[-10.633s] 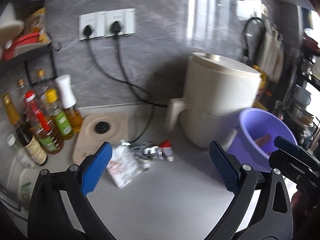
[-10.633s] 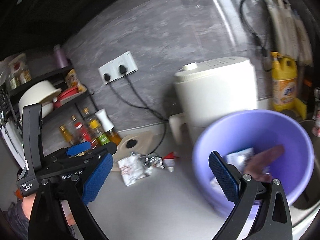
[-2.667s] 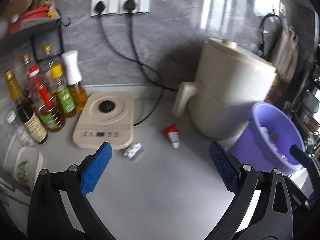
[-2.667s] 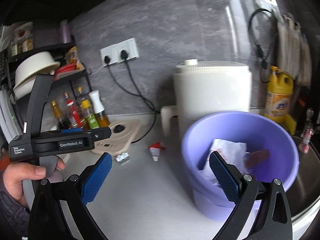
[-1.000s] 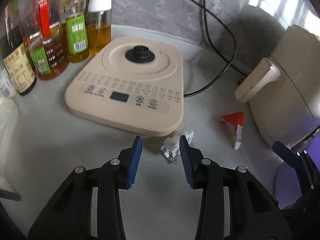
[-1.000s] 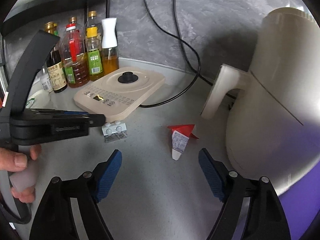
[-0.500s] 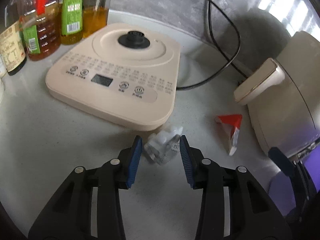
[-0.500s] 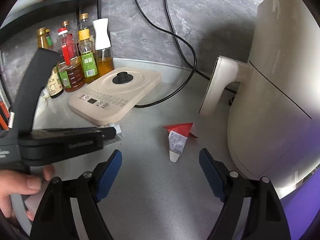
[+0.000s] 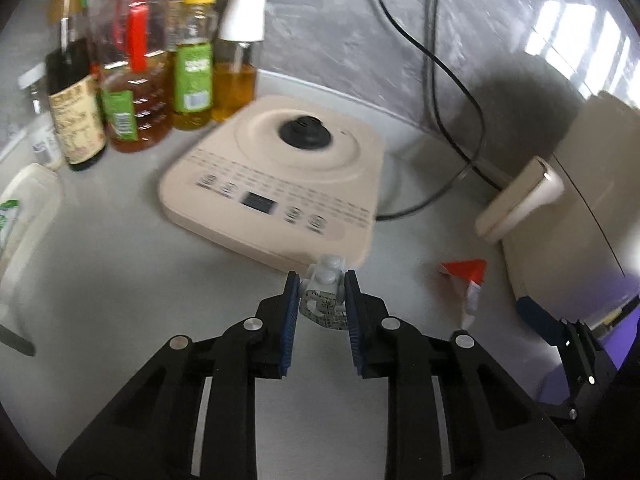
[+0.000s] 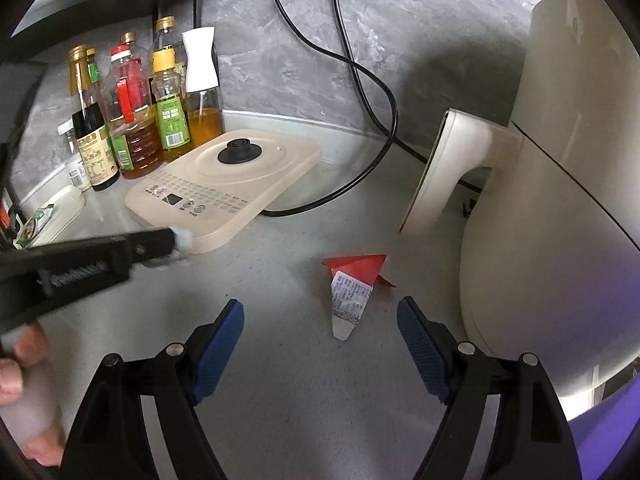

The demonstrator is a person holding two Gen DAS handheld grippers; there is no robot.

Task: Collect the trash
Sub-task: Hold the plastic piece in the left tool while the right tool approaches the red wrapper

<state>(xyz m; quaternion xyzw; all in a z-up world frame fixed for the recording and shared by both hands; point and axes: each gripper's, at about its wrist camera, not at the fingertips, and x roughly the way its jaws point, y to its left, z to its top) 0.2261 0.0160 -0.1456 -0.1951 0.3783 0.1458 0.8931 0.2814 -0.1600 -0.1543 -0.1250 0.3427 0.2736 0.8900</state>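
On the grey countertop [image 10: 304, 380], just in front of the beige induction cooker [image 9: 280, 184], the left gripper [image 9: 319, 300] has its blue pads clamped on a small blister pack [image 9: 325, 292], its jaws having just been closing onto it. The pack's silvery end with raised bubbles pokes out beyond the fingertips, and a printed foil flap curls below between the pads (whether it touches the counter cannot be told from this blurred view). From the right wrist camera the same left gripper [image 10: 176, 242] shows as a dark bar reaching in from the left, a pale scrap at its tip against the cooker's front edge, with part of the person's hand [image 10: 20, 364] at the left border.

The right gripper [image 10: 320, 344] hangs over the counter with its jaws wide apart and nothing between the pads. Beyond its fingertips lies a red-and-white wrapper [image 10: 352, 288], flat on the counter, its white printed end pointing toward the camera, near the base of the cream air fryer [image 10: 560, 200]. A sliver of purple bucket [image 10: 612, 444] shows at the lower right corner. Oil and sauce bottles [image 10: 140, 112] stand grouped behind the cooker against the grey wall, and a black power cord [image 10: 372, 120] loops down to the counter.
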